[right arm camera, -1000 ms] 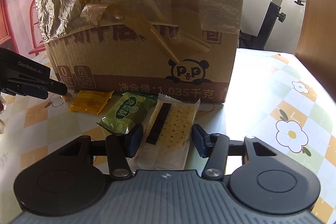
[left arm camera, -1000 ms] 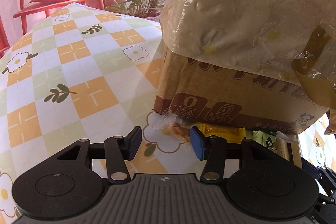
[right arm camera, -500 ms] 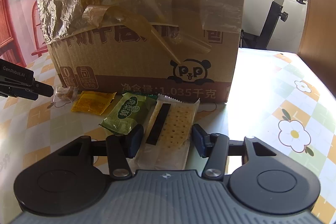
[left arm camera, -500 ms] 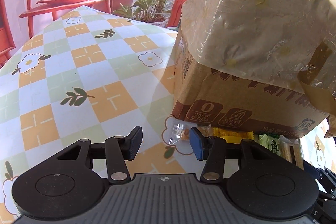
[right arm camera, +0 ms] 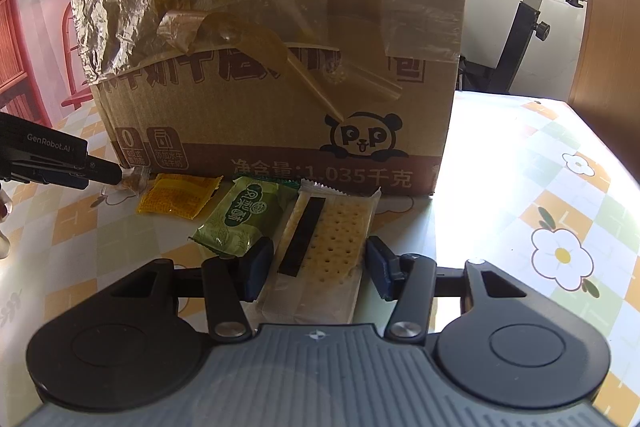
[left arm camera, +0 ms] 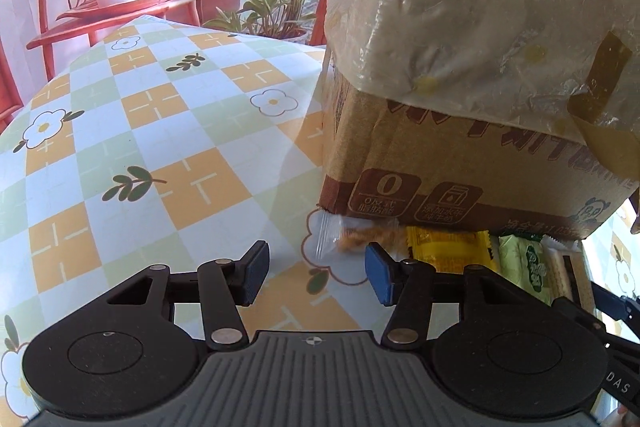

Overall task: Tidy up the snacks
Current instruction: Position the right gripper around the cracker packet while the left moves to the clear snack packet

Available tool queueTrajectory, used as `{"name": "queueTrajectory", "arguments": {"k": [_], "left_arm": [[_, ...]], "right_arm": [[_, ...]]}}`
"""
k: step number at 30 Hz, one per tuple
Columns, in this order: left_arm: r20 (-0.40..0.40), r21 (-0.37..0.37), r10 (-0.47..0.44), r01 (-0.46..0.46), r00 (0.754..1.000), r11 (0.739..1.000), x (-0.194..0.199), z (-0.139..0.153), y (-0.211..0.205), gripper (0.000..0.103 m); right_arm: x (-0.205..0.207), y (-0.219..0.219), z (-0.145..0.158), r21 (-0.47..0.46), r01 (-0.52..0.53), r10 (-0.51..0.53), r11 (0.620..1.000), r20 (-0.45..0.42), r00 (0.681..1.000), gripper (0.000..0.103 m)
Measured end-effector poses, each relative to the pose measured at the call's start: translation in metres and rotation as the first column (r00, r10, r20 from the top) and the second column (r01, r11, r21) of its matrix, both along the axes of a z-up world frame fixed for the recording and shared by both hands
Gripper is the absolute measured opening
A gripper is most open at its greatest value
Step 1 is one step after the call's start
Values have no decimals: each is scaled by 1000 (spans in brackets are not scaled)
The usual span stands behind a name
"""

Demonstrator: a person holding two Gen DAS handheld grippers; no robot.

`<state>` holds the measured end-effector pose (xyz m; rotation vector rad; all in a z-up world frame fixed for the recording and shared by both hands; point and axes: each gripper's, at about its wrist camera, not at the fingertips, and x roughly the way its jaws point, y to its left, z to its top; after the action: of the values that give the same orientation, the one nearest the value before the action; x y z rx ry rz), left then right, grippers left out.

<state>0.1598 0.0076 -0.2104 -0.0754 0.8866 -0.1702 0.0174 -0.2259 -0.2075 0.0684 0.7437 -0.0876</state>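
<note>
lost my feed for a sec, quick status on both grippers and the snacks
Left gripper open, short of clear packet. Right gripper open, straddling cracker pack, pads not pressing. Four snacks lined before cardboard box. Nothing in the way.

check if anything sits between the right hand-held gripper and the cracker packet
Nothing visible does. The right hand-held gripper is open with the cracker packet already lying between its fingers; the green packet lies just beside the left finger, not across the path.
</note>
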Motion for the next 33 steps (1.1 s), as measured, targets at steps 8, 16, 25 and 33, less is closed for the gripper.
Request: {"name": "queueTrajectory", "arguments": {"k": [8, 16, 25, 33], "left_arm": [[21, 42, -71, 70, 997, 997, -24, 2, 6, 53], [86, -24, -79, 81, 993, 996, -9, 11, -16, 53], [64, 92, -51, 45, 997, 995, 15, -8, -39, 59], [56, 110, -57, 51, 997, 993, -6, -8, -18, 59]], "right_arm": [[0, -1, 1, 4, -1, 1, 1000, 0, 1000, 54], [0, -1, 1, 4, 0, 0, 1000, 0, 1000, 54], [-1, -1, 3, 10, -6, 6, 1000, 3, 1000, 54], [0, -3, 1, 14, -14, 14, 1000, 4, 1000, 54]]}}
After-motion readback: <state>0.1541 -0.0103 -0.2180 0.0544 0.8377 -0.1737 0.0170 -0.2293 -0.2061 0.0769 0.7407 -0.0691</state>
